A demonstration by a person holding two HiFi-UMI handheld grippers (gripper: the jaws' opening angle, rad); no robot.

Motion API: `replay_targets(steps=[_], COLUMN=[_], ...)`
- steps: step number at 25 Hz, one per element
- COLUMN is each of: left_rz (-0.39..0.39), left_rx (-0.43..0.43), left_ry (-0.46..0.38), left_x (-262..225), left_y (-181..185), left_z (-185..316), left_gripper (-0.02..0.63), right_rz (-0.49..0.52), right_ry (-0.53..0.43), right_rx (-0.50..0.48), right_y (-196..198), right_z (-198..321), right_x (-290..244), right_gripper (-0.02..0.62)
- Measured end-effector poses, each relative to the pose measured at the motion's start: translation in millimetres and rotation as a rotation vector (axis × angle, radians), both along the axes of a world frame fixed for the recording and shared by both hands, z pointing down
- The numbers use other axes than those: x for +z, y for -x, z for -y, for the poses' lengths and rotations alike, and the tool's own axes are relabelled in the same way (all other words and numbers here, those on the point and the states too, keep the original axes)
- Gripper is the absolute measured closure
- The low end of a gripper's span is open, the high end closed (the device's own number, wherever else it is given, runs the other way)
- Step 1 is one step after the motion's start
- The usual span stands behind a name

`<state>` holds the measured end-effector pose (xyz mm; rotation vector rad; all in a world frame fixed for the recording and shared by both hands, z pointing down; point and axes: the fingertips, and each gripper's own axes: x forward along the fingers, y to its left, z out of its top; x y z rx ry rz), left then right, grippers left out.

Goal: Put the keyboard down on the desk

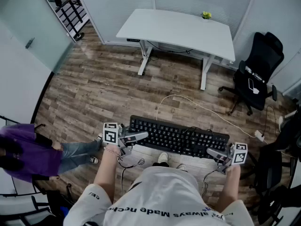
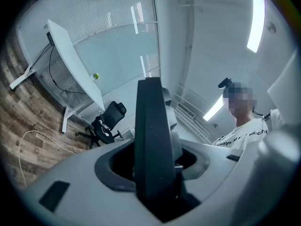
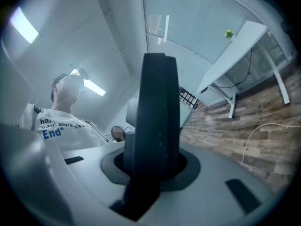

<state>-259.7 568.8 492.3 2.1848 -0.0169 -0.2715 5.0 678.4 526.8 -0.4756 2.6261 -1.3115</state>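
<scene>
A black keyboard [image 1: 178, 136] hangs level in front of the person's waist, well short of the white desk [image 1: 174, 29] across the wooden floor. My left gripper [image 1: 138, 136] is shut on its left end and my right gripper [image 1: 214, 152] is shut on its right end. In the left gripper view the keyboard [image 2: 153, 145] shows end-on as a dark slab standing between the jaws. It looks the same in the right gripper view [image 3: 157, 145]. A white cable [image 1: 188, 100] trails from the keyboard over the floor.
On the desk's far right corner sits a small yellow-green object [image 1: 206, 15]. A black office chair [image 1: 256, 76] stands right of the desk. A person in purple [image 1: 28, 154] sits on the floor at left. A black rack [image 1: 66, 4] is at the top left.
</scene>
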Motion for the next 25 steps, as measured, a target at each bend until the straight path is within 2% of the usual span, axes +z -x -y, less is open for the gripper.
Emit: replay_targets(steps=[9,16,25], left_rz=[-0.013,-0.006,-0.004], left_rx=[-0.011,0.007,-0.018], left_ry=[-0.014,-0.003,-0.003], left_x=[-0.1,3.9,2.0], left_y=[24.5,16.3,15.1], left_z=[5.1,16.9,46.2], left_gripper=[0.37,0.37,0.37], right_rz=[-0.002,0.004,0.01], right_ry=[-0.013,0.011,0.006], right_rx=[-0.018,0.002,-0.021], right_y=[21.5,14.8,11.9], right_z=[9.5,15.0,53.0], right_x=[-0.4,5.7,4.4], right_gripper=[0.477,0.477,0.477])
